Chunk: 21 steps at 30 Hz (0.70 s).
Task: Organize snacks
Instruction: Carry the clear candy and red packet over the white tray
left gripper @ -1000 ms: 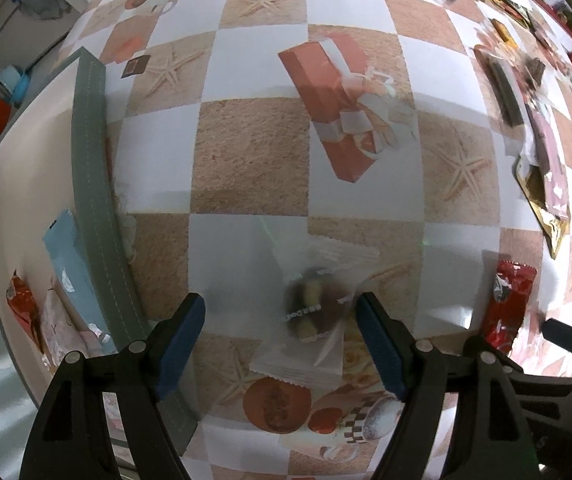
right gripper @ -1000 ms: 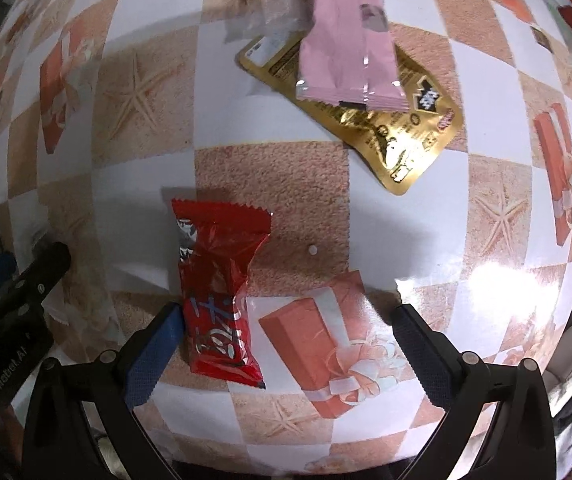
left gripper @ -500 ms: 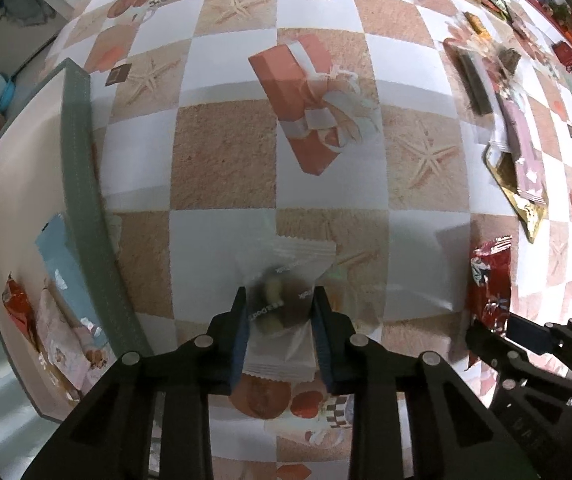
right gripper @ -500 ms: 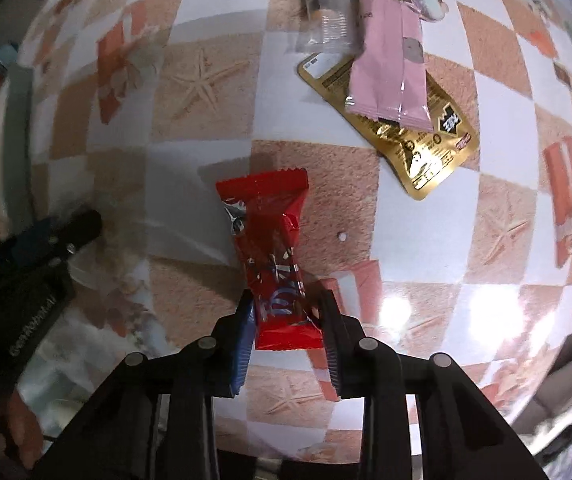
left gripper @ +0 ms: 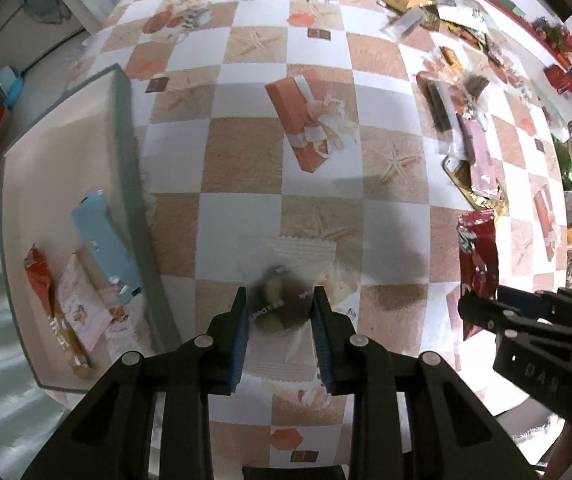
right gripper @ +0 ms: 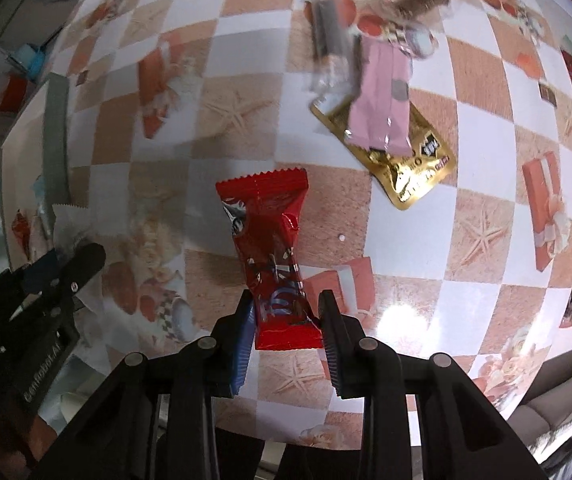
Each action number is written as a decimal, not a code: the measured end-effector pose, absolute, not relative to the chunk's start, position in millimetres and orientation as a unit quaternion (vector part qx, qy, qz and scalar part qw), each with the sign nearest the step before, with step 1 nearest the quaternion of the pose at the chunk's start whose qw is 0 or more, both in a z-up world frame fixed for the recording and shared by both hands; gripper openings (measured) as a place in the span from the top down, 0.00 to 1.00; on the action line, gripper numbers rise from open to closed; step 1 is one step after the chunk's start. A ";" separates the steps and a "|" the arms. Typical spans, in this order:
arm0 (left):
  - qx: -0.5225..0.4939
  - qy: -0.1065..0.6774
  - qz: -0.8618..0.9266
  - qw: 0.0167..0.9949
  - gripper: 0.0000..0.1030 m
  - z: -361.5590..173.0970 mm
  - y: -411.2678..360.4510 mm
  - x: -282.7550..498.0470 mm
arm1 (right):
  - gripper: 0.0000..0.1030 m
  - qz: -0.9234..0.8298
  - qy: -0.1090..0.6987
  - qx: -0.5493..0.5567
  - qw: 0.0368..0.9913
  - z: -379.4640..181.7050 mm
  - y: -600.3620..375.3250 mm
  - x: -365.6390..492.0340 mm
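Sitting between right claw (right gripper: 287, 316) pads: red snack (right gripper: 272, 256) (gripped).

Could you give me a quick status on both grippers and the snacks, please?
Left gripper shut on clear-wrapped snack. Right gripper shut on red snack packet. Both lifted off the table; path to the box clear.

The left gripper (left gripper: 280, 312) points down over the checkered tablecloth (left gripper: 242, 168), its jaws clamped on a clear-wrapped snack (left gripper: 282, 280). Left of that snack stands a tray (left gripper: 126, 184) holding packets; right of it, the right gripper (left gripper: 485, 312) grips a red packet (left gripper: 477, 256).
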<state>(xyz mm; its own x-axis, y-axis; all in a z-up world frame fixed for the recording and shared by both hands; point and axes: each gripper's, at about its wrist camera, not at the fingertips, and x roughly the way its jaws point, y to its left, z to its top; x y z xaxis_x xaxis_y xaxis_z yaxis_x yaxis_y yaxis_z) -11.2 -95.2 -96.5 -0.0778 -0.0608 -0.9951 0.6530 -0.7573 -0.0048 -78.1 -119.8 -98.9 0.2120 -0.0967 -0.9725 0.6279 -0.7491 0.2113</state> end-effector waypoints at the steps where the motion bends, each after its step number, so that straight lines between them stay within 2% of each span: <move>1: 0.626 0.237 -0.696 0.260 0.69 -93.6 -95.8 -8.2 | 0.68 -0.601 0.186 0.716 0.304 -91.6 -119.7 -75.2; 9: 0.607 0.255 -0.696 0.286 0.69 -80.6 -96.7 32.9 | 0.68 -0.604 0.206 0.698 0.326 -59.9 -143.9 -58.3; 21: 0.584 0.279 -0.688 0.328 0.69 -69.4 -131.3 77.1 | 0.68 -0.602 0.238 0.671 0.361 -54.0 -181.9 -23.6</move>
<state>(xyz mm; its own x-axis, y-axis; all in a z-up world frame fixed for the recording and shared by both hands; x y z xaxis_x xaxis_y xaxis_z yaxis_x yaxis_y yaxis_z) 77.1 -131.3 -69.4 -0.1029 -0.1248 -0.9868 0.7768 -0.6297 -0.0014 -23.6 -181.9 -54.0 0.1618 -0.1157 -0.9800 0.7545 -0.6256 0.1984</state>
